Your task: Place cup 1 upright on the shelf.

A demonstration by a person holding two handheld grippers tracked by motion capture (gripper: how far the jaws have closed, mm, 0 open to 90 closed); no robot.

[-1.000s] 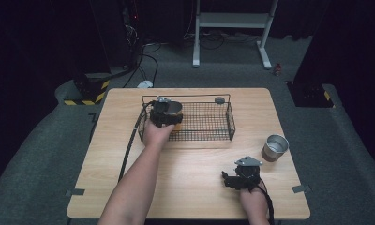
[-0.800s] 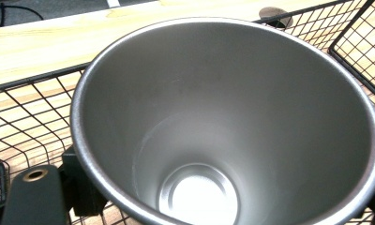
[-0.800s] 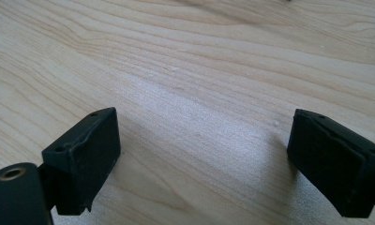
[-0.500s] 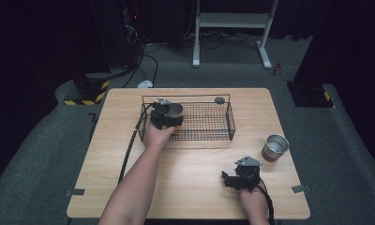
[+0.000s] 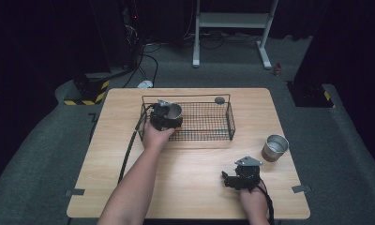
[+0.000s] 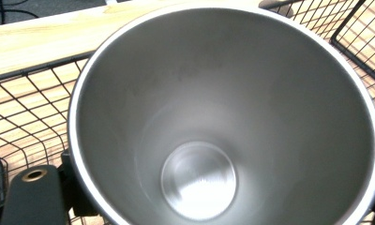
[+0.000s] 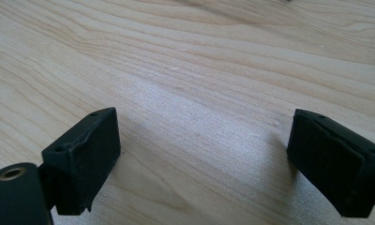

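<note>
A steel cup (image 5: 172, 111) stands upright in the left end of a black wire basket (image 5: 230, 123). My left gripper (image 5: 166, 120) is shut on it from the near side. In the left gripper view the cup's empty inside (image 6: 223, 117) opens toward me, and one black finger (image 6: 33, 192) shows outside its wall at the lower left. A second steel cup (image 5: 275, 146) stands on the table to the right of the basket. My right gripper (image 5: 228, 180) rests low over the near right of the table. Its jaws (image 7: 204, 164) stand wide apart over bare wood, nothing between them.
A small dark round object (image 5: 219, 100) lies by the basket's far rim. The wooden table (image 5: 106, 178) ends at the left, right and near edges, with grey carpet around it. A cable (image 5: 129, 150) trails from my left gripper toward the near edge.
</note>
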